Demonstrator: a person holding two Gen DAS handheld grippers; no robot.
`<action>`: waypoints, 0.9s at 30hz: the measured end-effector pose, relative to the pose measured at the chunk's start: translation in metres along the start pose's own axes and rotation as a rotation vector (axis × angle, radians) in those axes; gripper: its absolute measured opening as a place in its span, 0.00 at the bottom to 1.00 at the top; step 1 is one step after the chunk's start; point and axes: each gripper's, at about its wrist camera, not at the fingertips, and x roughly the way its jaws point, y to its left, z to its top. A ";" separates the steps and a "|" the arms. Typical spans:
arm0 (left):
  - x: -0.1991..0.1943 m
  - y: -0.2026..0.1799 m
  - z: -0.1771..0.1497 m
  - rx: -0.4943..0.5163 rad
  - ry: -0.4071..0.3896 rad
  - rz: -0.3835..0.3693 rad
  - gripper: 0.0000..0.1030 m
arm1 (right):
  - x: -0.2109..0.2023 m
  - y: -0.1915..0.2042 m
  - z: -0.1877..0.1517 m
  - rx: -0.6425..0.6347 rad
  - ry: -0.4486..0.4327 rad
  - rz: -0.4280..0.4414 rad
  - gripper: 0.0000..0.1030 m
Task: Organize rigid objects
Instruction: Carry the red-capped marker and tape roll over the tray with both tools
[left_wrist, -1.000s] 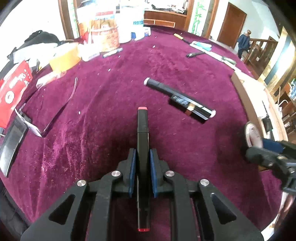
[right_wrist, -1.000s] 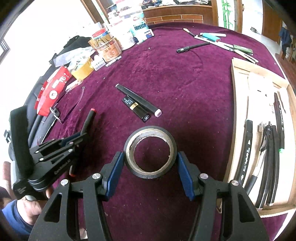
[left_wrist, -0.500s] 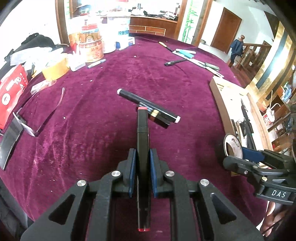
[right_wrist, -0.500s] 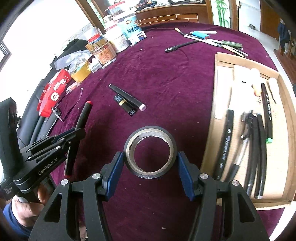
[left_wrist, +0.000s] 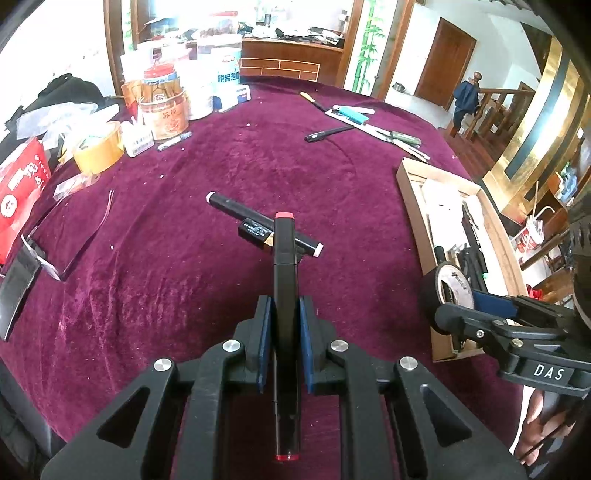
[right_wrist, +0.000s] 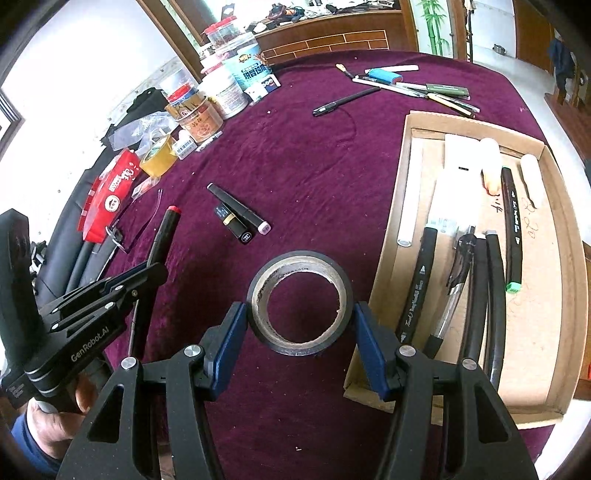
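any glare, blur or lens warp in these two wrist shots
Left wrist view: blown-out white window top left, table edge bowed by the fisheye, marker sharp. Right wrist view: same overexposed window at left, cardboard tray edges curved, tape roll crisp, dark vignette in the corners.

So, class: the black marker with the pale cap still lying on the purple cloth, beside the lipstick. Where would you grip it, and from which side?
Grip the black marker at mid-barrel, coming down from above with the fingers across its width. It lies flat and slanted on the cloth, and the lipstick sits tight along its near side toward the capped end, so probably close on the bare stretch nearer the plain black end.
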 end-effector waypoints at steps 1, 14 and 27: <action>0.000 -0.001 0.000 0.000 -0.001 0.002 0.12 | 0.000 0.000 0.000 -0.003 0.001 0.004 0.52; -0.003 -0.011 0.003 0.012 0.001 -0.005 0.12 | -0.001 -0.006 0.000 0.000 0.007 0.019 0.52; -0.006 -0.028 0.011 0.042 -0.010 -0.028 0.12 | -0.012 -0.014 0.004 0.010 -0.020 0.017 0.52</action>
